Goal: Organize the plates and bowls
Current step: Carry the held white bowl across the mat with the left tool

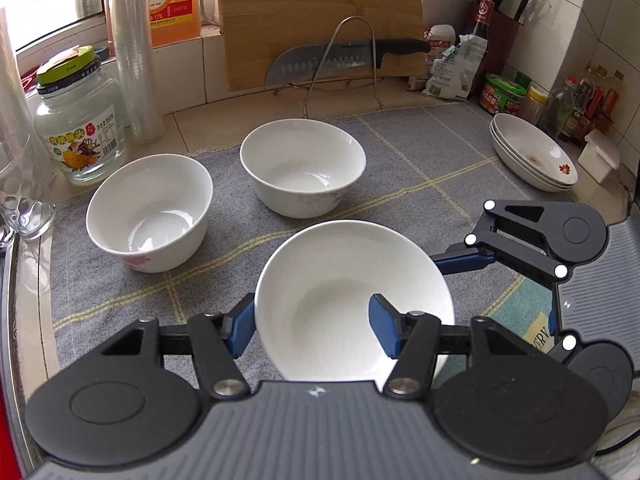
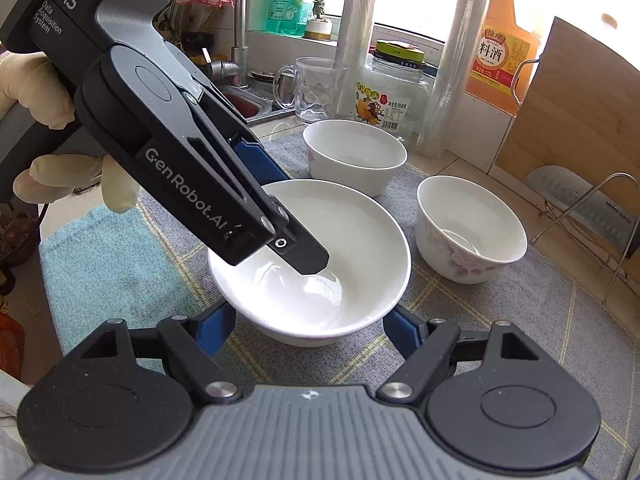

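Nearest the left wrist camera, the left gripper [image 1: 316, 326] straddles the near wall of a plain white bowl [image 1: 344, 280], one blue pad outside the rim and one inside; whether the pads actually press the wall cannot be told, though they stand fairly wide. That bowl sits on a grey checked cloth [image 1: 420, 184]. Just right of the bowl, the right gripper [image 1: 492, 288] reaches in from the side; in its own view its fingers are spread, one on each side of the bowl's near base [image 2: 308, 320] and clear of it. Beyond the bowl, two deeper bowls stand upright and apart: one with a pink flower [image 1: 150, 210] to the far left, another [image 1: 303, 166] straight behind. Far right of the bowl, stacked plates [image 1: 532, 154] rest at the cloth's edge. Farther back stand a glass jar [image 1: 78, 120], a knife [image 1: 344, 58] on a wire rack, and a cutting board [image 1: 320, 4].
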Tool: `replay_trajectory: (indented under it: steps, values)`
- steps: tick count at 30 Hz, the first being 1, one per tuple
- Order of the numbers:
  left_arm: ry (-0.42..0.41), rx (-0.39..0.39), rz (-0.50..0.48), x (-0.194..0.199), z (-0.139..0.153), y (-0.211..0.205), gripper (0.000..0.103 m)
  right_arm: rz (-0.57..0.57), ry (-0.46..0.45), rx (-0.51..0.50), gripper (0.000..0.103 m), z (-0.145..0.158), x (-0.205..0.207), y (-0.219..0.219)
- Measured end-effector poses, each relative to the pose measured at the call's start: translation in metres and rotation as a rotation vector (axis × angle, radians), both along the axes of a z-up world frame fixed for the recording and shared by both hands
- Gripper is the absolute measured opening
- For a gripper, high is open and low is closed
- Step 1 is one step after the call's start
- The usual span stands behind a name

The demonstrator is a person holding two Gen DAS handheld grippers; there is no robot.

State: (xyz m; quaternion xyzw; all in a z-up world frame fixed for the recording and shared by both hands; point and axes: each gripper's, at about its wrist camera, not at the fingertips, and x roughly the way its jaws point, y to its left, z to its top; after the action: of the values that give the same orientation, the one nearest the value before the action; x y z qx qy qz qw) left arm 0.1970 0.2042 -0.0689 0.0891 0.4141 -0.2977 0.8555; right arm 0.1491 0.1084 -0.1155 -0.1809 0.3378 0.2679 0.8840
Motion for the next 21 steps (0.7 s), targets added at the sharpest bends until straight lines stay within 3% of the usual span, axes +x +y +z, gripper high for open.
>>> replay_trajectory:
  steps: [21]
  values:
    - [-0.012,-0.026,-0.149,-0.005,0.003,-0.097,0.059,-0.157,-0.007,-0.032,0.084,0.01,-0.029,-0.086]
